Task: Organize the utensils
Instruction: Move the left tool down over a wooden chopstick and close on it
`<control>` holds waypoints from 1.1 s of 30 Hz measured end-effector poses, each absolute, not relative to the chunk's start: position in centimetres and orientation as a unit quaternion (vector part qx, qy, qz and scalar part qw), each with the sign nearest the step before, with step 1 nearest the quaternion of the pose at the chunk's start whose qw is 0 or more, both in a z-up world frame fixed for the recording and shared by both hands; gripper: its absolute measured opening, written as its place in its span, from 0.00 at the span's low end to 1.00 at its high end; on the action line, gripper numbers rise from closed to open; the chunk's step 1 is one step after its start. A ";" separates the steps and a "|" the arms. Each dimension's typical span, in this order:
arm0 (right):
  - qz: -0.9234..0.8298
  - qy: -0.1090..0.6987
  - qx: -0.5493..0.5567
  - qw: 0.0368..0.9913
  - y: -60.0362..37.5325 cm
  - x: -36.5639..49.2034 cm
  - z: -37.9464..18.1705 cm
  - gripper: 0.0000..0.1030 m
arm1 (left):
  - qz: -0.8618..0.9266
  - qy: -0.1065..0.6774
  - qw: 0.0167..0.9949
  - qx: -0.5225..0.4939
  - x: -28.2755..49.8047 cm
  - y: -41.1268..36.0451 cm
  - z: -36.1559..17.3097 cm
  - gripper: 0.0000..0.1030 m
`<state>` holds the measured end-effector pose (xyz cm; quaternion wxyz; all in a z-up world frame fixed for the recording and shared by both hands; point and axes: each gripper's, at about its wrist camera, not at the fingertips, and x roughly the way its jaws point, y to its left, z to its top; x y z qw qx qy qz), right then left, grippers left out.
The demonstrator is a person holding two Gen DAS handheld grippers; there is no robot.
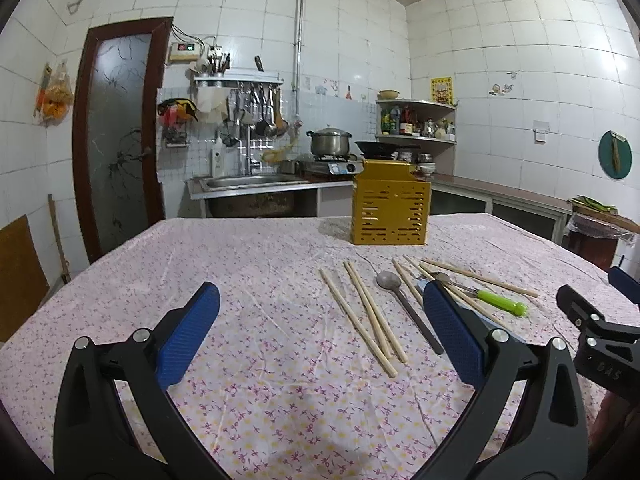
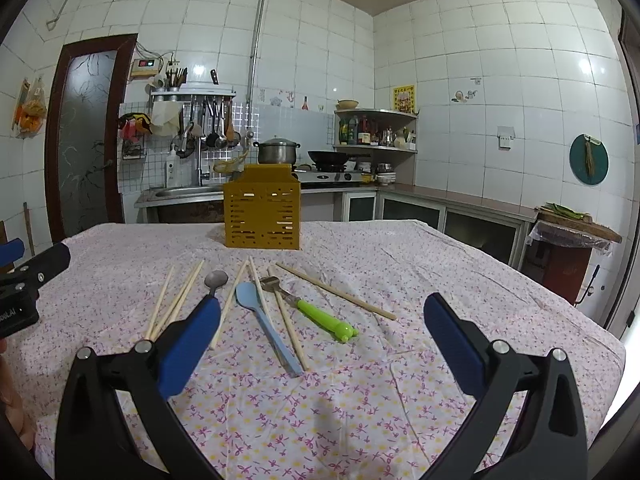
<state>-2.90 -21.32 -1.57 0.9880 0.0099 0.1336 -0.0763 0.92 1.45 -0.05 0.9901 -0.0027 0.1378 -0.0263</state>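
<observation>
left wrist view: left gripper (image 1: 320, 318) spread wide and holding nothing above the floral tablecloth (image 1: 240, 264); wooden chopsticks (image 1: 368, 314) and a dark-handled metal spoon (image 1: 404, 304) lie loose short of the upright yellow slotted utensil holder (image 1: 390, 214), its inside hidden. right wrist view: right gripper (image 2: 322, 318) likewise wide and empty; only here a pale blue spoon (image 2: 264, 320) shows whole beside the green-handled peeler (image 2: 316, 312).

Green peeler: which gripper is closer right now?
Right, likely. The peeler lies just ahead of the open right gripper, between its jaws' lines. The left gripper sits off to the peeler's left, with chopsticks ahead of it.
</observation>
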 end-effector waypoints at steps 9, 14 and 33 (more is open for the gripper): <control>-0.054 0.186 -0.003 0.981 -20.8 -1.7 -2.2 0.96 | -0.008 0.162 0.987 0.015 1.8 0.6 -0.7 0.95; -0.029 0.223 0.029 0.974 -21.9 -0.6 -2.8 0.96 | -0.006 0.181 0.983 0.012 2.5 0.8 -1.0 0.95; 0.012 0.234 -0.044 0.971 -21.7 10.9 2.2 0.96 | -0.038 0.306 0.950 0.044 15.4 -0.9 1.3 0.95</control>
